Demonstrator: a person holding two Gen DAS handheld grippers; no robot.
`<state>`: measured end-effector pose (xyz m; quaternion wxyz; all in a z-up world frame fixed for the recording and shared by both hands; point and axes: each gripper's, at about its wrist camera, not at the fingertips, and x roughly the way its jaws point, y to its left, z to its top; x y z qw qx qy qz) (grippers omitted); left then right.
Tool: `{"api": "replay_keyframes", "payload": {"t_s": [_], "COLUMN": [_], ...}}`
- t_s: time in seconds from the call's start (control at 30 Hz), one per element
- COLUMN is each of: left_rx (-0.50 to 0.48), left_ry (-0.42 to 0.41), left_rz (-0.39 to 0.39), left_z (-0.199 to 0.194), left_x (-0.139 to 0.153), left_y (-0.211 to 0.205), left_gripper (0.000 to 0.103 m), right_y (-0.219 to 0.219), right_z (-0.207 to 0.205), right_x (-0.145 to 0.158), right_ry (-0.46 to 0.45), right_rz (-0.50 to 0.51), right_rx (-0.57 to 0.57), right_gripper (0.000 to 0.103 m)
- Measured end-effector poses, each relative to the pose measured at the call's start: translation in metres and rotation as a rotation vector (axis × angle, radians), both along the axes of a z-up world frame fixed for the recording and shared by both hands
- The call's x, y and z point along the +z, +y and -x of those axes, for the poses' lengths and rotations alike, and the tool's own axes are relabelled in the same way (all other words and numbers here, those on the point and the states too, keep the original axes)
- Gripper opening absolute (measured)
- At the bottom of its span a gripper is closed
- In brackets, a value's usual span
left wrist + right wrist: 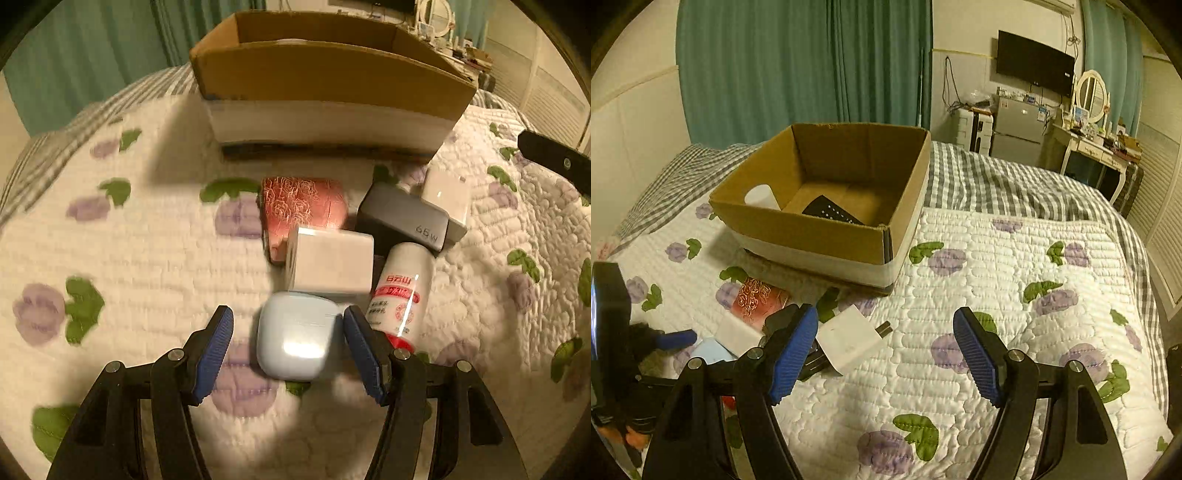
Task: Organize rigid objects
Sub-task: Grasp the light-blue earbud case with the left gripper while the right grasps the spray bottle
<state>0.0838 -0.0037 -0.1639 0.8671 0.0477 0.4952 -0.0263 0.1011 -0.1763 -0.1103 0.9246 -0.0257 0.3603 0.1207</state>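
Blue pads of the left gripper (288,347) stand apart around one pale blue case (295,336) on the quilt (129,240). Beside it lie two white chargers, one grey charger (402,218), one bottle (402,291) and one red pouch (299,206). One cardboard box (827,229) holds two items. The right gripper (886,354) is open, holding nothing.

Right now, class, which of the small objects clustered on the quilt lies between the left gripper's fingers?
The pale blue rounded case, between the left gripper's open fingers. The white block, bottle and grey charger lie beyond.
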Motion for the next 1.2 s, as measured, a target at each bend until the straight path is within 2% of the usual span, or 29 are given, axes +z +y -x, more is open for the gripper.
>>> {"api": "replay_keyframes", "payload": {"t_s": [0.13,0.2,0.27,0.3,0.33,0.43,0.53,0.67,0.77,1.0,1.13,1.2], "left_rx": [-0.014,-0.053,-0.077,-0.077,-0.074,-0.061,-0.049,-0.019,-0.002,0.02,0.027,0.033], "left_ry": [0.005,0.045,0.042,0.034,0.028,-0.005,-0.078,-0.183,-0.225,-0.222,-0.221,-0.219], "left_rz": [-0.021,-0.079,-0.126,-0.118,-0.107,-0.07,-0.059,-0.031,-0.02,0.047,0.068,0.069], "left_z": [-0.002,-0.004,-0.005,-0.004,-0.003,0.0,0.006,0.013,0.016,0.011,0.014,0.015], "left_x": [-0.004,-0.016,-0.021,-0.019,-0.017,-0.006,0.013,0.041,0.052,0.054,0.056,0.055], "left_y": [-0.005,-0.016,-0.026,-0.027,-0.026,-0.023,-0.02,-0.011,-0.004,0.016,0.02,0.022], "left_gripper": [0.065,0.064,0.062,0.061,0.05,0.051,0.051,0.051,0.051,0.051,0.051,0.051], "right_y": [0.0,0.001,0.003,0.005,0.006,0.011,0.019,0.035,0.053,0.091,0.106,0.112], "right_z": [-0.002,-0.002,-0.001,0.001,0.002,0.006,0.012,0.02,0.026,0.022,0.013,0.013], "right_x": [-0.002,-0.002,-0.003,-0.003,-0.003,-0.004,-0.01,-0.025,-0.04,-0.073,-0.088,-0.095], "right_ry": [0.013,0.011,0.01,0.007,0.004,0.007,0.036,0.102,0.171,0.293,0.34,0.34], "right_rz": [0.002,0.008,0.017,0.024,0.03,0.04,0.041,0.038,0.024,-0.016,0.002,0.02], "right_rx": [0.0,-0.001,-0.001,0.0,0.002,0.007,0.016,0.037,0.048,0.041,0.02,0.029], "right_gripper": [0.076,0.076,0.076,0.076,0.076,0.076,0.076,0.075,0.075,0.075,0.075,0.071]}}
